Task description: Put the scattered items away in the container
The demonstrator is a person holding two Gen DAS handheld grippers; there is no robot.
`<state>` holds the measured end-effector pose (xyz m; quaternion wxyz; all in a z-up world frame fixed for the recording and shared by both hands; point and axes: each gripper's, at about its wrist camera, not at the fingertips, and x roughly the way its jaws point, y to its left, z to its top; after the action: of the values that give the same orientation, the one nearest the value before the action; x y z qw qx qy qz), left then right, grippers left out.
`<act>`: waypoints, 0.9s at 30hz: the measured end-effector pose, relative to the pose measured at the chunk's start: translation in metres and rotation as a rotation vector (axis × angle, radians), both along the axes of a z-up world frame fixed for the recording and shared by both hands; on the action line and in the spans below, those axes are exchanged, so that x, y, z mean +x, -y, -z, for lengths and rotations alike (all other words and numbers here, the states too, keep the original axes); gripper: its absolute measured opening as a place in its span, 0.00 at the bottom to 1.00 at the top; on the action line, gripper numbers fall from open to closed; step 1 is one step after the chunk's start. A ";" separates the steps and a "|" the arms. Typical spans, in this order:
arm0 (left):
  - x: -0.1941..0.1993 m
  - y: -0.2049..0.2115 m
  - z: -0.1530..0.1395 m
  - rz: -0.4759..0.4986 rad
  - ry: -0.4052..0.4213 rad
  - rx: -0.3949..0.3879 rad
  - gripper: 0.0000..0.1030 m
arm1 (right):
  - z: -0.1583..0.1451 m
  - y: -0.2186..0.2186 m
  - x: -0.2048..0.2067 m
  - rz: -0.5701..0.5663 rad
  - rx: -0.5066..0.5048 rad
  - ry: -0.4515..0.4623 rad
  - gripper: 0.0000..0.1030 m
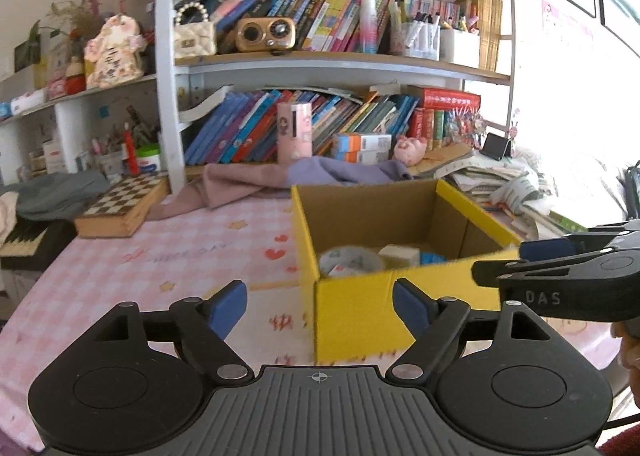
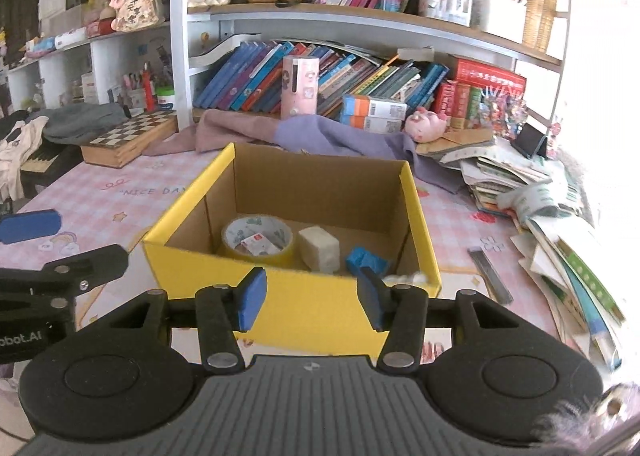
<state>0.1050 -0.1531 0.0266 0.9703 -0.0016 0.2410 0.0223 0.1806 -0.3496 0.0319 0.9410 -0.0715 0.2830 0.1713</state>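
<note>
A yellow cardboard box (image 2: pixel 316 312) stands open on the pink checked tablecloth (image 2: pixel 100 196). Inside it lie a roll of tape (image 2: pixel 258 236), a white block (image 2: pixel 320 248), a blue block (image 2: pixel 366 260) and a bit of white crumpled stuff (image 2: pixel 408 279). My right gripper (image 2: pixel 312 290) is open just before the box's near wall, with nothing between its pads. My left gripper (image 1: pixel 320 298) is open wider at the box's (image 1: pixel 360 316) near left corner, also empty. The tape roll (image 1: pixel 348 260) and white block (image 1: pixel 400 255) show there too. Each view catches the other gripper at its edge (image 1: pixel 516 260) (image 2: pixel 72 242).
A chessboard box (image 2: pixel 128 136) lies at the back left, with purple cloth (image 2: pixel 320 132) behind the yellow box. A heap of books and papers (image 2: pixel 560 236) crowds the right side. A dark flat strip (image 2: pixel 490 272) lies on the table right of the box. Full bookshelves (image 2: pixel 360 16) rise behind.
</note>
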 end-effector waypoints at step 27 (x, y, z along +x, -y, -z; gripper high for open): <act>-0.103 -0.050 0.014 -0.067 -0.098 0.016 0.92 | 0.027 -0.038 -0.119 0.042 0.006 -0.097 0.71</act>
<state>0.0023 -0.1034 0.0130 0.9560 -0.0008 0.2880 0.0567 0.0618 -0.3111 0.0048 0.9297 -0.0541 0.3294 0.1554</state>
